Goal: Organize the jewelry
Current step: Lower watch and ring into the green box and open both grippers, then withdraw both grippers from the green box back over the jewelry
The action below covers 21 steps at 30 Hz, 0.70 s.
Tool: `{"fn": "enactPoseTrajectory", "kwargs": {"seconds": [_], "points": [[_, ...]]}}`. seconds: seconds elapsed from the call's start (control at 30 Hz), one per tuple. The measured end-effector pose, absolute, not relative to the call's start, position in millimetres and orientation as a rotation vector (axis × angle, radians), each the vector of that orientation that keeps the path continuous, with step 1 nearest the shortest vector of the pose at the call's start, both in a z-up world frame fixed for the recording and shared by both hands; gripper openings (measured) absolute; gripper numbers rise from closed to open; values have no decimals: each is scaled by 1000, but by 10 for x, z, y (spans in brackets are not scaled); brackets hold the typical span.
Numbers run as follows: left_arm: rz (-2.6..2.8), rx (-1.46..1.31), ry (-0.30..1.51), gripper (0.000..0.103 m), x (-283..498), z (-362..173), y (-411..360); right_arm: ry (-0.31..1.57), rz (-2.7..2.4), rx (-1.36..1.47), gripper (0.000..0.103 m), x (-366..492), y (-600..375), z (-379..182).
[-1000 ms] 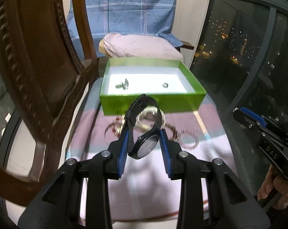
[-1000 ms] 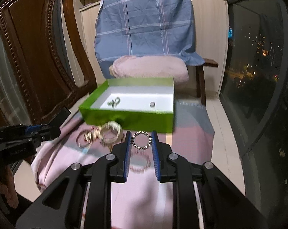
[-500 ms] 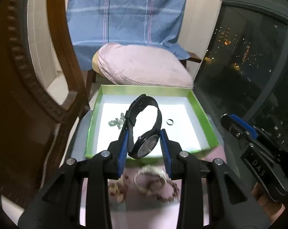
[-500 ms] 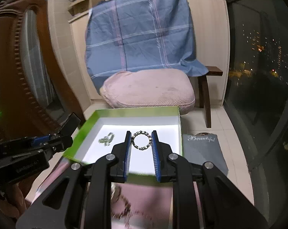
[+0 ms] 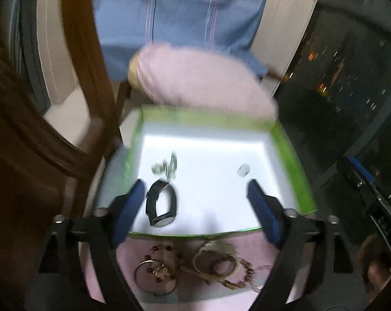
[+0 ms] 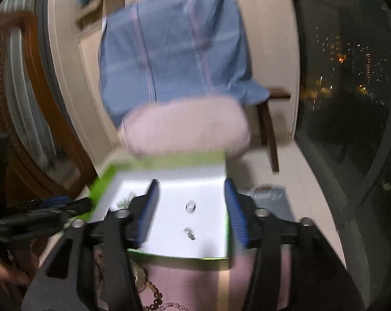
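Observation:
A green box with a white floor [image 5: 288,142] [image 6: 104,178] sits on a pink-clothed seat. My left gripper [image 5: 195,189] is open over the box's near side. A black watch [image 5: 160,204] lies in the box by its left finger. A small silver piece [image 5: 167,165] and a ring [image 5: 243,169] also lie in the box. My right gripper [image 6: 190,189] is open over the box. A ring [image 6: 190,205] and a small beaded ring [image 6: 189,233] lie on the floor between its fingers. Several bracelets [image 5: 195,267] lie on the cloth in front of the box.
A carved wooden chair back [image 5: 73,77] rises at the left. A chair with a pink cushion [image 6: 185,127] and blue plaid cloth [image 6: 174,46] stands behind the box. A dark window [image 6: 346,90] is at the right. Both views are blurred by motion.
Both grippers have opened over the box. The watch has dropped from the left one and the beaded ring from the right one onto the box floor.

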<state>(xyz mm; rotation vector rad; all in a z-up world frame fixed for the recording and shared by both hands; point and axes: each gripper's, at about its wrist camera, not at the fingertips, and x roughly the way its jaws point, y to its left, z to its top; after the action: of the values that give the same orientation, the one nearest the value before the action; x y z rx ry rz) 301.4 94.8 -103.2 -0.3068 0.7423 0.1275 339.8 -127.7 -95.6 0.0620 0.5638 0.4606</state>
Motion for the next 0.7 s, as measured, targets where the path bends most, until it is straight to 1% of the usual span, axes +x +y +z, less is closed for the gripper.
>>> {"fn": "enactPoseTrajectory", "kwargs": {"seconds": [0.03,0.07,0.1,0.2,0.3,0.5,0.6,0.7], "points": [[135,-305,689,94,2832,-861,980,528,456,80,63,3323,-1393,-869],[137,-299,654,98,2699,-764,1002,478,453,105,66,3194,-1567,-752],[137,-285,619,99,2536,-671,1006,454,451,115,71,3121,-1673,-699],[157,-199,578,99,2093,-611,943,403,423,132,80,2849,-1948,-629],[211,-171,585,99,1775,-778,890,428,424,132,81,2643,-2081,-665],[205,-179,621,99,1255,-1102,668,475,467,16,81,2115,-2067,-856],[188,-211,647,99,1108,-1266,626,520,483,26,81,1920,-2092,-1014],[180,-170,680,99,1129,-1383,541,567,501,33,81,1822,-2033,-1117]]}}
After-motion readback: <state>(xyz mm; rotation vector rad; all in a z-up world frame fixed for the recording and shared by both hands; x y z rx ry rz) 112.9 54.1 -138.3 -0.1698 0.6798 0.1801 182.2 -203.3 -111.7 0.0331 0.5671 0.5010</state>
